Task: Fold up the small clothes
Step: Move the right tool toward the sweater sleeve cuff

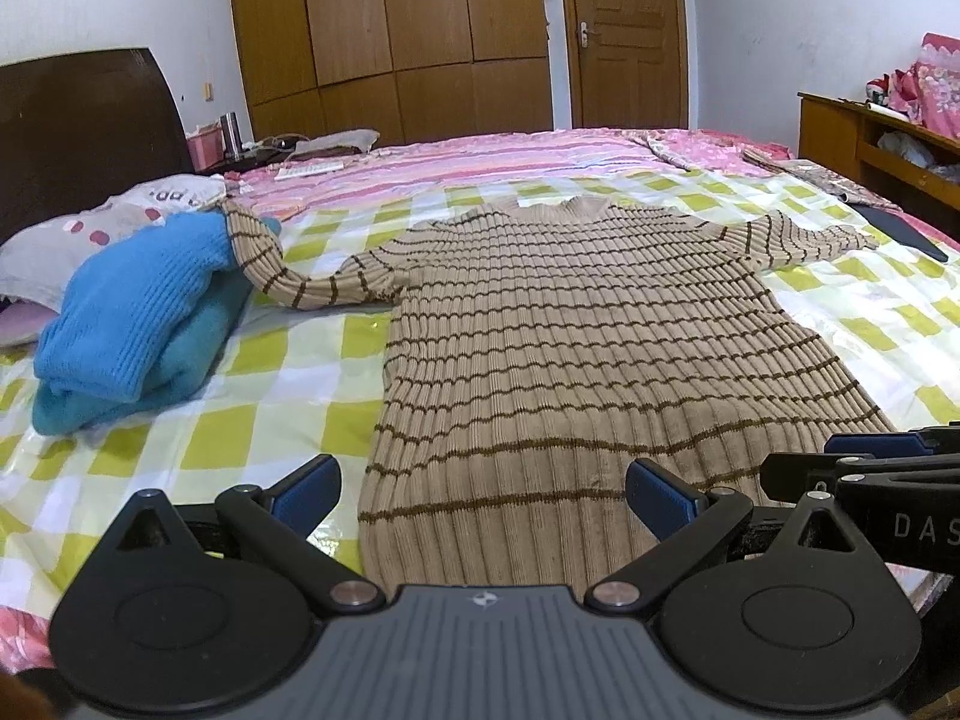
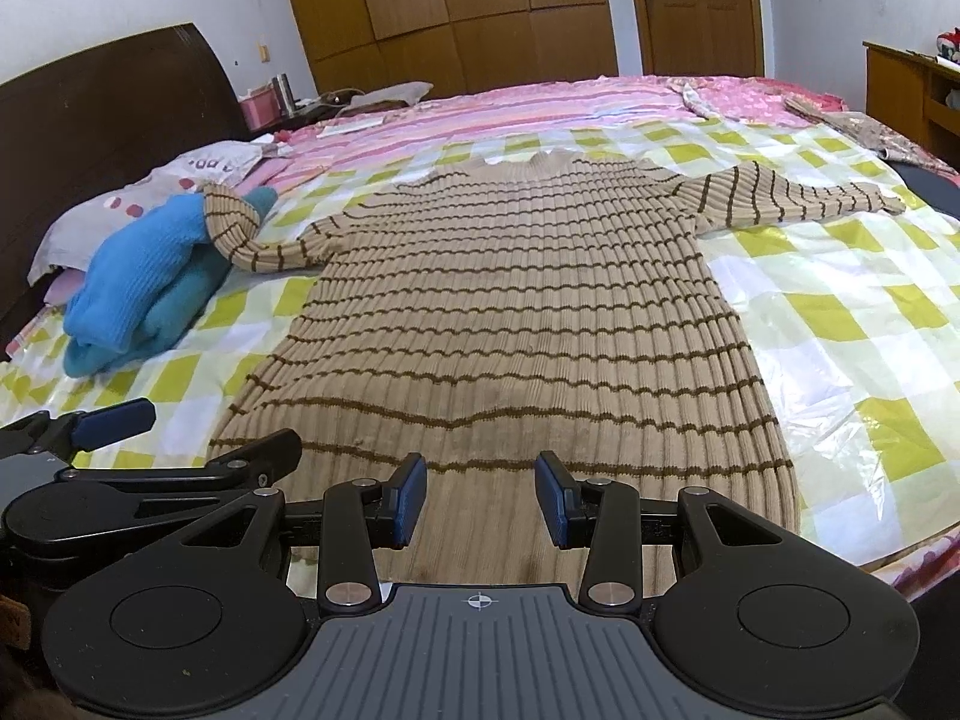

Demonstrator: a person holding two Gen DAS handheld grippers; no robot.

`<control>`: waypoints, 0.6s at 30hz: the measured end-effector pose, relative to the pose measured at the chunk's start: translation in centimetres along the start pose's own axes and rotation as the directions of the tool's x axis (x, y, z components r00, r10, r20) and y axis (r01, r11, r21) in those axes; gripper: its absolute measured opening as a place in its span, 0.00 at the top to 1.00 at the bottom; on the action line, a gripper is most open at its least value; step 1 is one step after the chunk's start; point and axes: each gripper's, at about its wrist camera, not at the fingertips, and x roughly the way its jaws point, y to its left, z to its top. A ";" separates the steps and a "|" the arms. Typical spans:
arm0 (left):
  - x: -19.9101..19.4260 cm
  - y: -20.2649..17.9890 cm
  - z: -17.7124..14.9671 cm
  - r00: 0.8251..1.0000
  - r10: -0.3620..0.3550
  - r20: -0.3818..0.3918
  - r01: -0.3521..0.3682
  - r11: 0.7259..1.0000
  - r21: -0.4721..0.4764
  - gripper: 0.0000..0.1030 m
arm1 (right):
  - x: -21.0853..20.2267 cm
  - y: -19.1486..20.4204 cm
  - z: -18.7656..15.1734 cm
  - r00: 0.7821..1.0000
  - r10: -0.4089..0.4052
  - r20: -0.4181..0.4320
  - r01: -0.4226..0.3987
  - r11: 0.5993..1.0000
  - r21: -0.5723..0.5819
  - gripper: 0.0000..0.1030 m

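Observation:
A tan sweater with brown stripes [image 1: 576, 336] lies flat and spread out on a green-and-white checked sheet [image 1: 252, 438], hem toward me, sleeves out to both sides. It also shows in the right wrist view [image 2: 510, 312]. Its left sleeve end rests on a folded blue sweater [image 1: 132, 312], also seen in the right wrist view [image 2: 144, 282]. My left gripper [image 1: 480, 501] is open wide above the hem's left part. My right gripper [image 2: 480, 495] is open above the hem's middle. Both hold nothing. The grippers sit side by side.
The bed has a pink striped cover [image 1: 480, 156] beyond the checked sheet and a dark headboard [image 1: 84, 126] at left. A spotted pillow [image 1: 90, 228] lies behind the blue sweater. A dark flat object [image 1: 906, 231] lies at the right edge. A wooden desk [image 1: 876, 138] stands at right.

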 end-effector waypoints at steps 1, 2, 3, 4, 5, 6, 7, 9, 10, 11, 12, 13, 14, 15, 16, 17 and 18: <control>0.0 0.0 0.1 1.000 0.002 0.005 -0.002 1.000 0.003 0.00 | 0.0 0.0 0.1 1.000 -0.001 0.004 0.001 1.000 -0.002 0.61; -0.1 0.0 0.2 1.000 0.003 0.008 -0.003 1.000 0.004 0.00 | -0.1 0.0 0.1 1.000 -0.001 0.007 0.001 1.000 -0.004 0.61; 0.0 -0.1 0.3 1.000 0.004 0.009 -0.004 1.000 0.005 0.00 | -0.1 0.0 0.2 1.000 -0.001 0.008 0.001 1.000 -0.006 0.61; 0.0 -0.1 0.5 1.000 0.004 0.010 -0.004 1.000 0.006 0.00 | 0.0 -0.1 0.4 1.000 -0.002 0.009 0.002 1.000 -0.005 0.61; 0.1 -0.2 0.6 1.000 0.005 0.012 -0.005 1.000 0.005 0.00 | 0.0 -0.2 0.5 1.000 -0.001 0.009 0.001 1.000 -0.005 0.61; 0.1 -0.2 0.7 1.000 0.006 0.014 -0.006 1.000 0.005 0.00 | 0.0 -0.2 0.6 1.000 -0.001 0.011 0.001 1.000 -0.005 0.61; 0.2 -0.3 0.9 1.000 0.007 0.016 -0.007 1.000 0.004 0.00 | 0.0 -0.3 0.8 1.000 -0.001 0.014 0.001 1.000 -0.006 0.61; 0.2 -0.4 1.1 1.000 0.008 0.022 -0.008 1.000 0.005 0.00 | 0.0 -0.3 1.0 1.000 -0.001 0.019 0.001 1.000 -0.006 0.61; 0.2 -0.4 1.3 1.000 0.008 0.024 -0.008 1.000 0.005 0.00 | 0.1 -0.4 1.2 1.000 -0.001 0.021 0.001 1.000 -0.006 0.61; 0.3 -0.5 1.4 1.000 0.008 0.025 -0.008 1.000 0.005 0.00 | 0.1 -0.4 1.3 1.000 -0.002 0.024 0.002 1.000 -0.007 0.61; 0.4 -0.5 1.6 1.000 0.007 0.026 -0.007 1.000 0.006 0.00 | 0.1 -0.4 1.5 1.000 -0.002 0.026 0.003 1.000 -0.007 0.61; 0.4 -0.6 1.7 1.000 0.007 0.028 -0.007 1.000 0.007 0.00 | 0.1 -0.5 1.6 1.000 -0.004 0.027 0.004 1.000 -0.007 0.61; 0.4 -0.7 1.9 1.000 0.007 0.031 -0.007 1.000 0.008 0.00 | 0.1 -0.5 1.8 1.000 -0.006 0.029 0.006 1.000 -0.006 0.61; 0.5 -0.7 2.0 0.999 0.006 0.034 -0.007 1.000 0.009 0.00 | 0.1 -0.6 1.9 1.000 -0.007 0.031 0.007 1.000 -0.006 0.61; 0.5 -0.8 2.1 0.999 0.005 0.035 -0.005 1.000 0.008 0.00 | 0.1 -0.7 2.0 0.999 -0.009 0.033 0.009 1.000 -0.006 0.61; 0.6 -0.9 2.2 0.999 0.002 0.034 -0.002 1.000 0.007 0.00 | 0.1 -0.8 2.1 0.999 -0.011 0.033 0.011 1.000 -0.006 0.61; 0.7 -0.9 2.3 0.999 -0.001 0.035 0.001 1.000 0.007 0.00 | 0.1 -0.8 2.2 0.999 -0.014 0.034 0.014 1.000 -0.006 0.61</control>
